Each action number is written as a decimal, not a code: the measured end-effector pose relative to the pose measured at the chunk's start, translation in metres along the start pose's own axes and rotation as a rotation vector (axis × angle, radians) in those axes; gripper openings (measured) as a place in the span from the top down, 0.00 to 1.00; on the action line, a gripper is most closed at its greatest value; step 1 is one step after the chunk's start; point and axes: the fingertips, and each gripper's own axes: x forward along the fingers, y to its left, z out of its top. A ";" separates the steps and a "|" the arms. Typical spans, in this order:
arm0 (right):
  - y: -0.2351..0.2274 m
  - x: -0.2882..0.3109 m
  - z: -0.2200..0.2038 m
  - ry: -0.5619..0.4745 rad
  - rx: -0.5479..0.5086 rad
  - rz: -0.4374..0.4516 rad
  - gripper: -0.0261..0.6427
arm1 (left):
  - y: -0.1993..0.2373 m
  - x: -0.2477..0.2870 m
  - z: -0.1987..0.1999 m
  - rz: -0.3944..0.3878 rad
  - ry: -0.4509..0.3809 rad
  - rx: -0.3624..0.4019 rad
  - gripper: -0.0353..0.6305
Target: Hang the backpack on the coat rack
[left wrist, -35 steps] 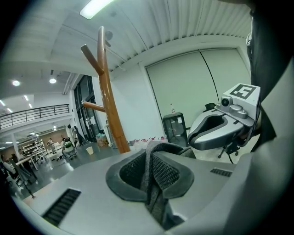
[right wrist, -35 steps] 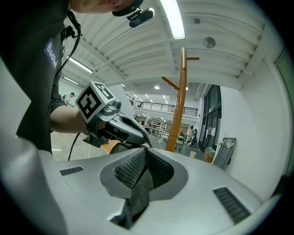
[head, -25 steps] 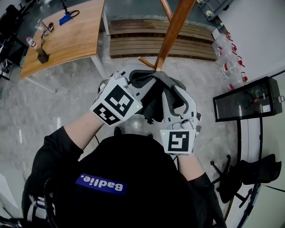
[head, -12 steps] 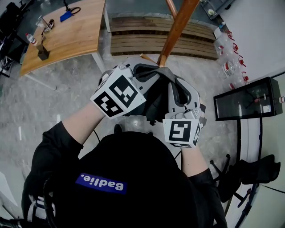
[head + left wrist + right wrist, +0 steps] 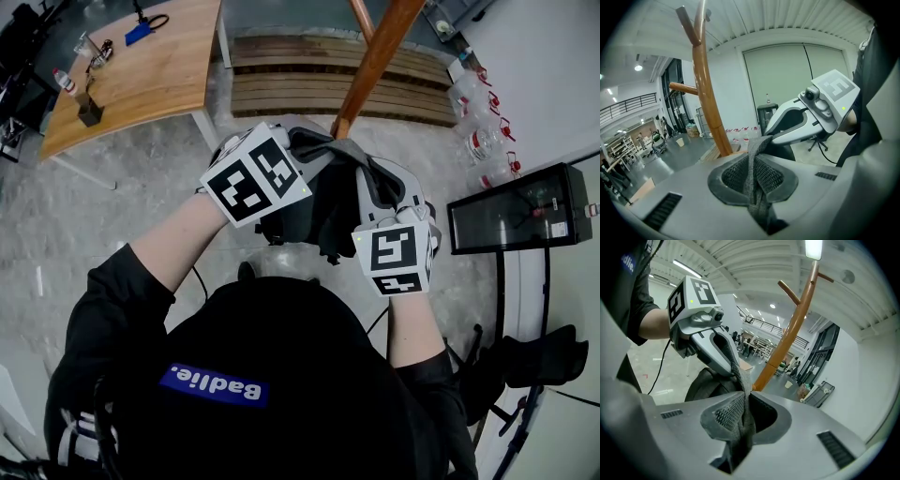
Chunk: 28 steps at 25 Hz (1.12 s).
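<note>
If let go too soon, the strap (image 5: 757, 150) could miss a peg (image 5: 684, 87), or slip the pinch under the weight of the backpack (image 5: 309, 216). Both hands are raised, left claw (image 5: 754, 176) and right claw (image 5: 738, 418) each clamped on the strap, backpack hanging below them, rack (image 5: 375, 66) just ahead

Floor (image 5: 112, 216): grey mottled concrete throughout.
Counter (image 5: 159, 84): light wood top, white legs, far left; carries small items, among them a blue one (image 5: 138, 38) and a bottle (image 5: 64, 87).
Slatted wooden platform (image 5: 281, 89): far centre, flat on the floor.
Wall (image 5: 553, 66): white, far right.
Clear containers (image 5: 480, 142) with red fittings: in a row near that wall's foot.
Black-framed glass case (image 5: 520, 211): right.
Black office chair (image 5: 530, 364): near right.
Ceiling (image 5: 797, 18): white, ribbed.
Strip lamp (image 5: 813, 248): lit.
Mezzanine railing (image 5: 623, 104): far hall.
</note>
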 end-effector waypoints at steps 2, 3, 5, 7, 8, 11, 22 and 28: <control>-0.003 0.002 0.000 0.011 0.012 0.026 0.90 | 0.003 0.002 0.001 -0.010 0.009 0.006 0.89; -0.004 0.004 0.000 0.019 0.017 0.041 0.90 | 0.004 0.002 0.001 -0.017 0.014 0.006 0.89; -0.005 0.008 0.000 0.031 0.032 0.070 0.90 | 0.007 0.004 0.000 -0.031 0.020 -0.002 0.88; -0.006 0.013 -0.001 0.040 0.052 0.099 0.90 | 0.012 0.006 -0.001 -0.038 0.028 -0.013 0.88; -0.006 0.015 -0.002 0.047 0.064 0.114 0.90 | 0.013 0.008 -0.003 -0.043 0.036 -0.020 0.88; -0.004 0.023 -0.006 0.057 0.103 0.156 0.90 | 0.017 0.013 -0.010 -0.065 0.052 -0.045 0.88; -0.025 0.044 -0.009 0.073 0.174 0.212 0.89 | 0.036 0.030 -0.008 -0.103 0.075 -0.062 0.88; -0.023 0.058 -0.022 0.119 0.187 0.247 0.89 | 0.039 0.043 -0.021 -0.140 0.111 -0.080 0.87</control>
